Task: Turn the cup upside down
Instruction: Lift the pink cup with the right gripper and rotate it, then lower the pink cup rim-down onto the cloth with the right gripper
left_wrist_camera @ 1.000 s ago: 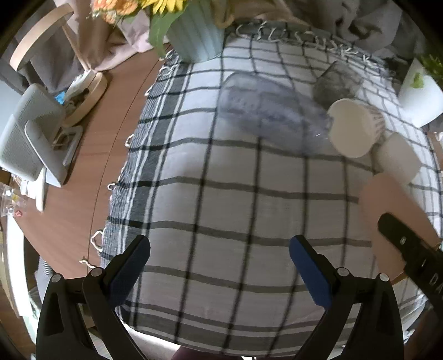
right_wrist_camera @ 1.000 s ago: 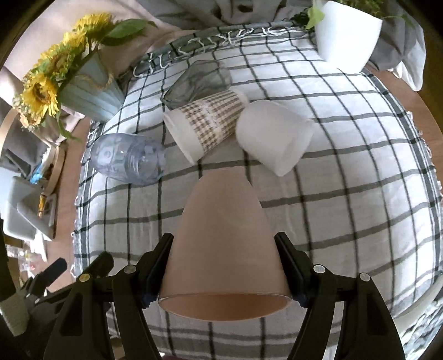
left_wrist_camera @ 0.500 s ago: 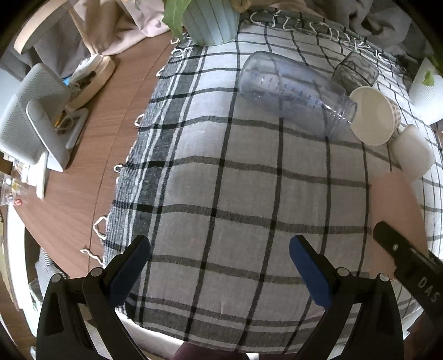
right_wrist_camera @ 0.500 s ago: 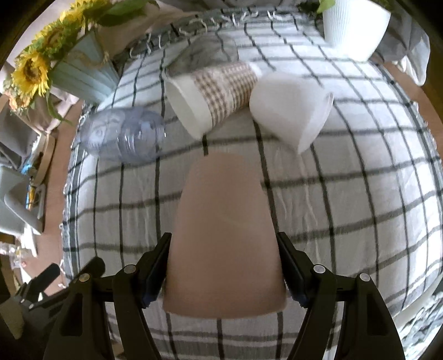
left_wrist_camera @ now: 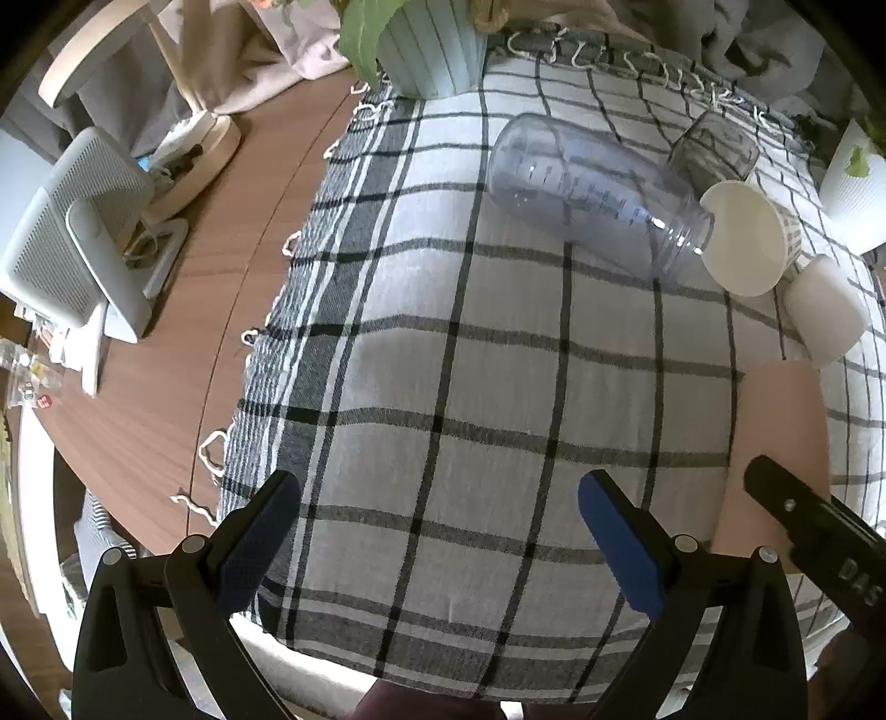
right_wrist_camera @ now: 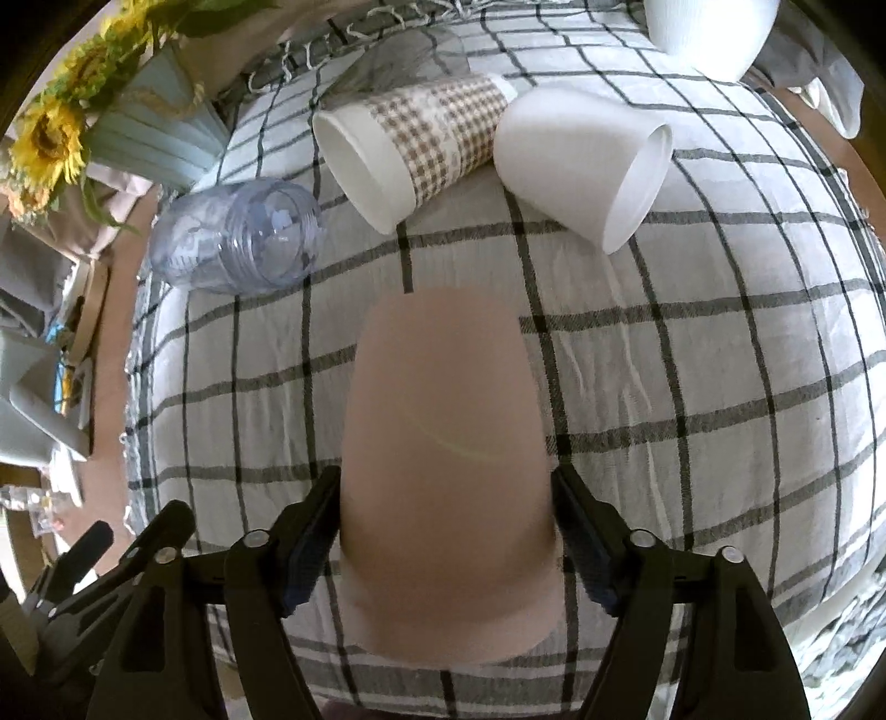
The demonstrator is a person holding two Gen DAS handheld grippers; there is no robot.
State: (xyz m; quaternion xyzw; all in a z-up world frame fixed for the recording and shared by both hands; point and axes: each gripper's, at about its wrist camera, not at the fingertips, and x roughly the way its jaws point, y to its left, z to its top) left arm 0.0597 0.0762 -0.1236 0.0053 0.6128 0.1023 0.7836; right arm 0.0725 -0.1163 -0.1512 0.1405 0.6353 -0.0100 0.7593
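Observation:
My right gripper (right_wrist_camera: 446, 531) is shut on a pink cup (right_wrist_camera: 443, 443), which points its closed base away from the camera and its wide rim toward it, low over the checked cloth (right_wrist_camera: 692, 343). The pink cup also shows at the right edge of the left wrist view (left_wrist_camera: 775, 443), with the right gripper's finger across it. My left gripper (left_wrist_camera: 432, 531) is open and empty above the near part of the cloth (left_wrist_camera: 443, 360).
A clear plastic jar (left_wrist_camera: 598, 188), a checked paper cup (right_wrist_camera: 410, 149), a white cup (right_wrist_camera: 581, 160) and a dark glass (left_wrist_camera: 714, 149) lie on their sides at the far end. A sunflower vase (right_wrist_camera: 144, 138) and white pot (right_wrist_camera: 709, 27) stand behind. A white fan (left_wrist_camera: 72, 238) stands on the wooden table at left.
The right gripper has tipped the pink cup, so its rim now faces the camera less and its side shows, and carried it lower over the cloth. The left gripper drew back slightly.

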